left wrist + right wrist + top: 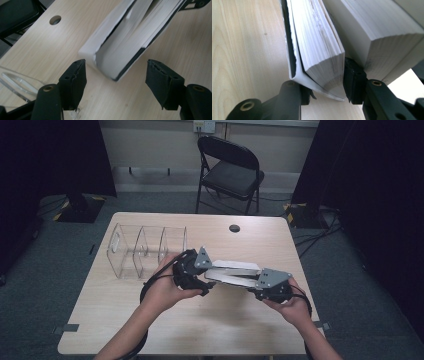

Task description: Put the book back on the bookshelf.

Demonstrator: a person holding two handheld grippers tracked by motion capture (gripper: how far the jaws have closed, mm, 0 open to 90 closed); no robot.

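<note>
A thick white book point(232, 272) hangs just above the wooden table point(150, 320), between my two grippers. In the right gripper view its pages point(317, 42) split into two blocks. My right gripper point(327, 85) is shut on the white cover and the nearer block, and the other block point(374, 32) lies outside the right jaw. At the book's right end sits my right gripper point(252, 285). My left gripper point(116, 72) stands open. Its jaws flank the book's near corner point(112, 65) without touching it. That left gripper point(210, 277) is at the book's left end.
A clear acrylic organizer point(145, 250) with three compartments stands at the table's back left, and its edge point(15, 82) lies close to my left jaw. A round cable hole point(234, 228) is near the far edge. A black folding chair point(230, 170) stands beyond the table.
</note>
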